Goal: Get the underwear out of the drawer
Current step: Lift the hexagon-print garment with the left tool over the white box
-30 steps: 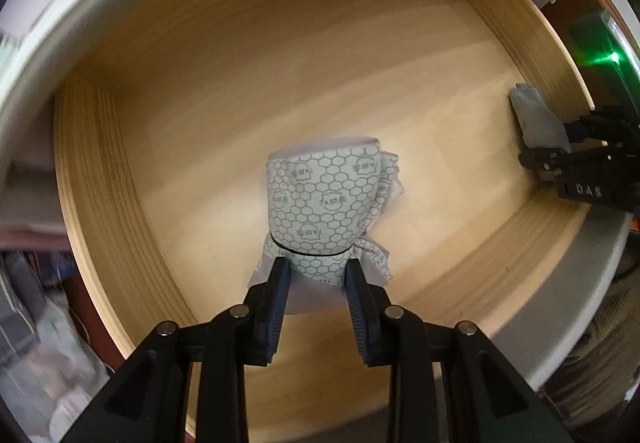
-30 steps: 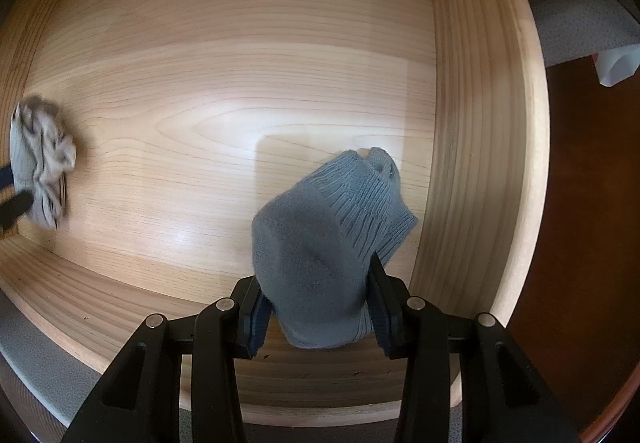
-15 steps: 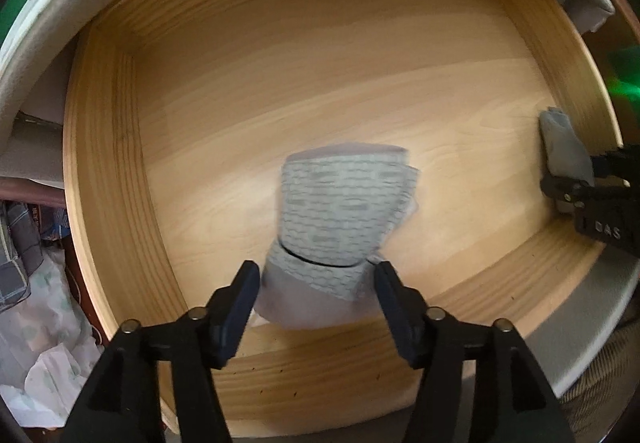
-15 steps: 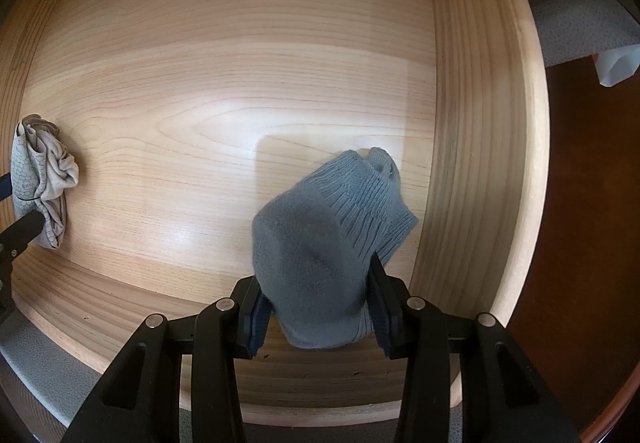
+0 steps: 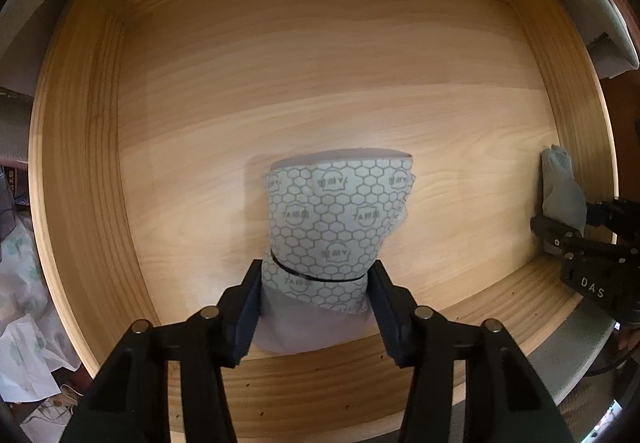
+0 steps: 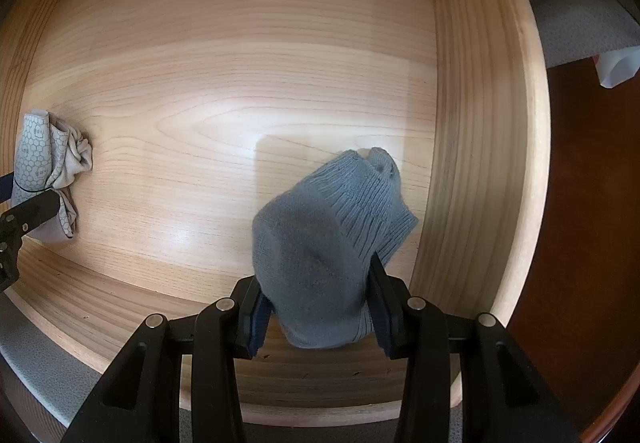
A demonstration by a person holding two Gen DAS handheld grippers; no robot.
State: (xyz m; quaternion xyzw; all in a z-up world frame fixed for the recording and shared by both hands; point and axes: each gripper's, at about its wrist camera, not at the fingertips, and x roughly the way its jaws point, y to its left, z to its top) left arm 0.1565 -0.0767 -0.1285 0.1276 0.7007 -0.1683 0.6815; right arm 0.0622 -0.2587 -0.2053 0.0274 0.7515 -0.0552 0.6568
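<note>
Inside a pale wooden drawer (image 5: 320, 55), the left gripper (image 5: 316, 307) has let go of the honeycomb-print underwear (image 5: 332, 227) and is now coming back at it: a second ago its jaws pinched the folded fabric tight, half a second ago they stood wide with the garment loose between them, and now they are closing again, each pad just at a flank of the bundle's lower end. Whether the pads press in yet cannot be told from the left wrist view; the fabric looks unsqueezed, so the grip reads as not yet made. The gripper has also sunk closer to the drawer floor than it was a second ago, which suggests a regrasp lower on the cloth, not a release for good. The underwear sits on the drawer floor toward six o'clock of that view, near the front wall, its open hem pointing to twelve. In the right wrist view it lies at nine o'clock (image 6: 44, 163), crumpled at one side. The right gripper (image 6: 316, 307) has not moved: its jaws stay clamped on a grey-blue sock (image 6: 320, 243), which lies near the drawer's right wall at about five o'clock. For the task, nothing is out yet; the lift of the underwear probably waits on the left jaws finishing their squeeze, and a shallow bite on the soft fold could slip.
</note>
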